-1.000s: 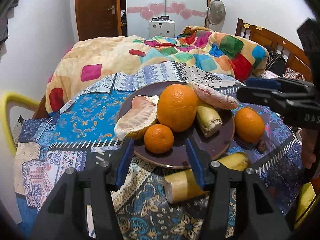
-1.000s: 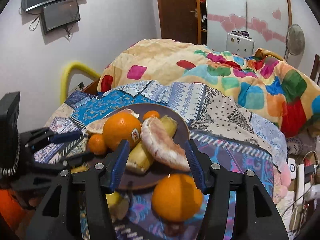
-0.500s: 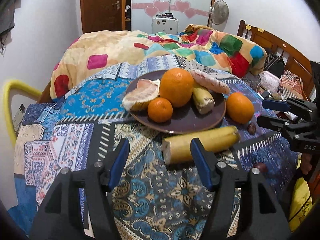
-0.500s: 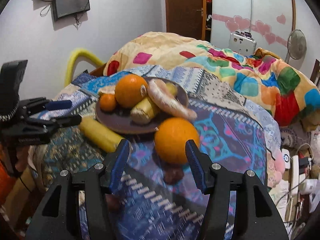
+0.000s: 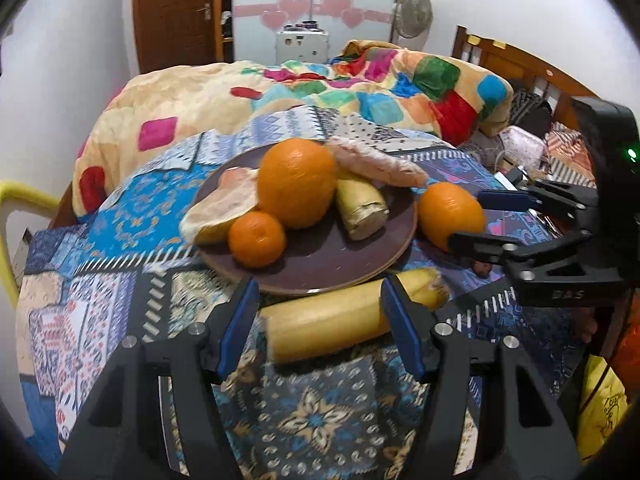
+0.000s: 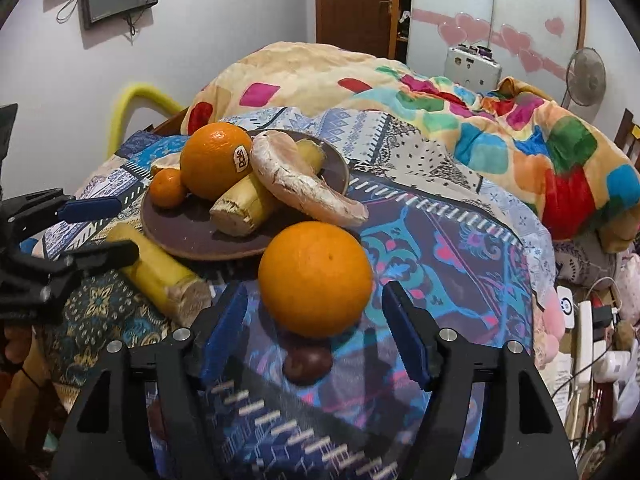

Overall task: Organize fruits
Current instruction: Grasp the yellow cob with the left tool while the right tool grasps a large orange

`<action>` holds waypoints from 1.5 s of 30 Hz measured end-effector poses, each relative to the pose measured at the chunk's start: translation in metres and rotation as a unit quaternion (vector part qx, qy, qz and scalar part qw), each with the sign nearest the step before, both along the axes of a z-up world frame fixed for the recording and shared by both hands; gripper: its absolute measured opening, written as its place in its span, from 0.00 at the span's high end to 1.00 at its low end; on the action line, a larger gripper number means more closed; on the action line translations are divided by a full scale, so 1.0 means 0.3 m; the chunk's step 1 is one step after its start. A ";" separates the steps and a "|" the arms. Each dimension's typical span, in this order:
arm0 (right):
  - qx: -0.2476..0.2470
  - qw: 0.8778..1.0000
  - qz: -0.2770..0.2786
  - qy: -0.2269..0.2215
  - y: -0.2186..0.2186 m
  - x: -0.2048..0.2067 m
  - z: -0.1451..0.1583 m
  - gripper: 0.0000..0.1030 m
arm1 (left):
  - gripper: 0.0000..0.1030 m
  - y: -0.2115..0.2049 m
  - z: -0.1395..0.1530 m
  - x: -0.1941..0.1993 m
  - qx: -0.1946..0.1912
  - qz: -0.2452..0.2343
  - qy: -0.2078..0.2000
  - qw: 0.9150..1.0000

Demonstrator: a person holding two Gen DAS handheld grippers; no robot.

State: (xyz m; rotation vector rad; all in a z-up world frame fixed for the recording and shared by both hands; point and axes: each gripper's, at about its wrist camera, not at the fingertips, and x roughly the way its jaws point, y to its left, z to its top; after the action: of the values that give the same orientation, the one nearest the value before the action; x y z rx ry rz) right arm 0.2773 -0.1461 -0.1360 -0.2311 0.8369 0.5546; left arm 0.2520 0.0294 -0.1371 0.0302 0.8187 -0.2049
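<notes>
A brown plate holds a large orange, a small mandarin, pomelo pieces and a banana piece. A loose banana piece lies in front of the plate; my left gripper stands open over it, its right finger crossing in front of the fruit. A loose orange sits right of the plate. My right gripper straddles it with jaws opening, gaps on both sides.
The fruit rests on a patterned cloth over a round table. A small dark brown fruit lies just before the loose orange. A bed with a colourful quilt is behind; a yellow chair back stands at left.
My left gripper drew back from the plate and then closed in over the loose banana piece. My right gripper sank toward the loose orange, and its jaws spread wider.
</notes>
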 end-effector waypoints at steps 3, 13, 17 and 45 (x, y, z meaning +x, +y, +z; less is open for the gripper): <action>-0.005 1.000 -0.003 0.007 0.014 0.029 -0.016 0.35 | 0.39 -0.017 -0.001 0.022 0.005 -0.007 -0.002 1.000; 0.021 1.000 0.003 0.019 0.007 0.019 -0.004 0.41 | 0.38 -0.004 -0.014 0.062 -0.035 -0.028 0.026 0.999; 0.023 1.000 0.005 -0.003 -0.012 -0.035 0.038 0.41 | 0.38 0.004 -0.012 0.042 -0.050 -0.042 0.039 0.997; 0.038 0.999 -0.008 -0.007 -0.185 -0.219 0.036 0.41 | 0.47 -0.052 -0.076 -0.040 0.047 -0.084 0.063 0.993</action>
State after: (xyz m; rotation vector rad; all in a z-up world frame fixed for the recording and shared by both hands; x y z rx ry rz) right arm 0.2117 -0.2016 -0.1252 -0.1580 0.8026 0.5682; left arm 0.2400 0.0138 -0.1600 0.1766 0.9530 -0.3295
